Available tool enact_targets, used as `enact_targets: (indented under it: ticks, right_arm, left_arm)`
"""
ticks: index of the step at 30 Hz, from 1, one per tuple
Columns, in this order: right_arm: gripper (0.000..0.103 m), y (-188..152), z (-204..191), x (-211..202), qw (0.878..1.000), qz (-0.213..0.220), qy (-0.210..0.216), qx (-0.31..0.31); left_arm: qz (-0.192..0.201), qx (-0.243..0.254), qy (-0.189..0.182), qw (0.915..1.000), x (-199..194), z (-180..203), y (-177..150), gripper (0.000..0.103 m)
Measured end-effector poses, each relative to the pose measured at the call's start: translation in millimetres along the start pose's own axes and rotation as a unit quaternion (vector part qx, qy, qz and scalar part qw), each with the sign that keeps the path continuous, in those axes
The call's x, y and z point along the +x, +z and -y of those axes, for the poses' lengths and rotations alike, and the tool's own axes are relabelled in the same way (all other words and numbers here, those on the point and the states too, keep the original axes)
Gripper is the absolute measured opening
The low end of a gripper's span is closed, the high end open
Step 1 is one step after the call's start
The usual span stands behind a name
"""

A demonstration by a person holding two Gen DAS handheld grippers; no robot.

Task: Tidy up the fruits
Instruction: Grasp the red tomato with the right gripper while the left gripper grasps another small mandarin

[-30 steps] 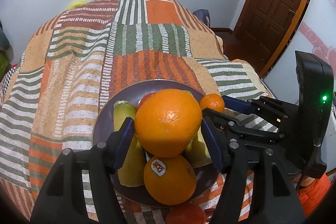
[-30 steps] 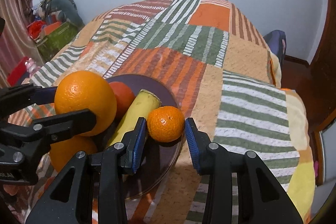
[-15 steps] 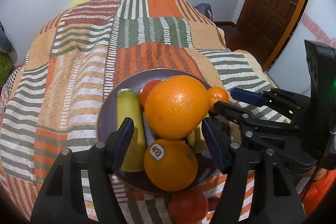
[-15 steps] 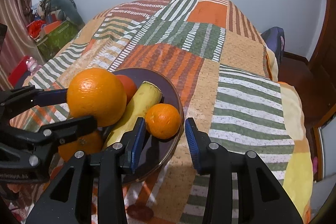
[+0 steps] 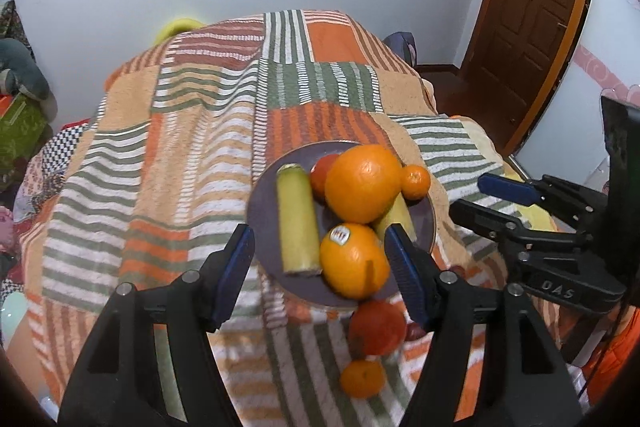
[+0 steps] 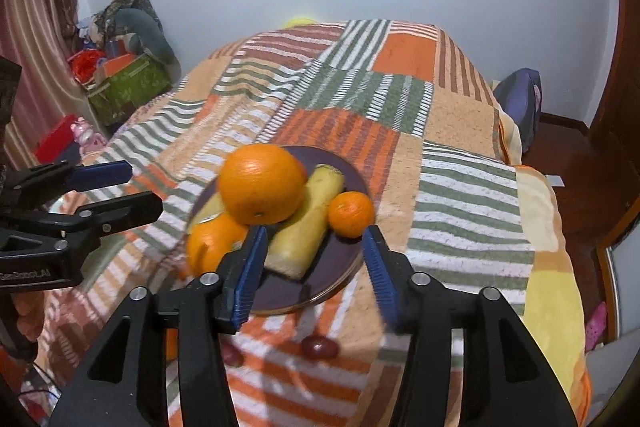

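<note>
Fruits piled on plate (image 5: 264, 203), both grippers (image 5: 318, 273) (image 6: 316, 269) gaping empty; I'd approach the blurred, probably tangerine, strays (image 5: 362, 378) beside it low, square.

Plate (image 5: 264, 205): smooth, dark, semi-glossy glaze. On it, large orange (image 5: 362, 183): pebbled, slightly shiny peel; sticker orange (image 5: 352, 259): glossy paper label. Banana pieces (image 5: 298, 219): matt yellow skin. Beneath the plate, blanket (image 5: 200, 131): coarse, nubby woven cloth. Behind the plate, door (image 5: 532, 7): varnished panelled wood. Fingers (image 6: 250, 269): ribbed blue rubbery pads on matt black plastic.
</note>
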State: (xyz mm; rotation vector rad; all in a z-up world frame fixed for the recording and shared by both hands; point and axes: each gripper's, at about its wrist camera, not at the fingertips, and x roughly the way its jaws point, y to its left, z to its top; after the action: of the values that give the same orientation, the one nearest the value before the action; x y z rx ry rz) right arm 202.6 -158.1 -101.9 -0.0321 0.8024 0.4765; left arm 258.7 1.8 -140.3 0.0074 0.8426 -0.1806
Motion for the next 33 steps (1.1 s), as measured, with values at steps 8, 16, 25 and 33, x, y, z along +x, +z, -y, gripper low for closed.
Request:
enact_targets:
  ticks: [8,16,25,33]
  right_arm:
    - [0.060,-14,-33,-5,1.000,-0.009,0.018,-0.020]
    - [0.060,-34,-55,17,0.998,-0.045,0.044,-0.018]
    - [0.060,-45,-66,48,0.994,-0.089,0.063,-0.011]
    - [0.045,-47,-70,60,0.992,-0.104,0.068,-0.009]
  left_arm:
    - [-0.004,-0.011,0.013,0.9998,-23,-18,-32,0.072]
    - [-0.028,-0.030,0.023,0.9989,-21,-38,-57,0.072]
    - [-0.051,-0.048,0.015,0.9975,-13,-45,-78,0.072]
    - [-0.062,-0.053,0.005,0.9967,-10,-46,-87,0.072]
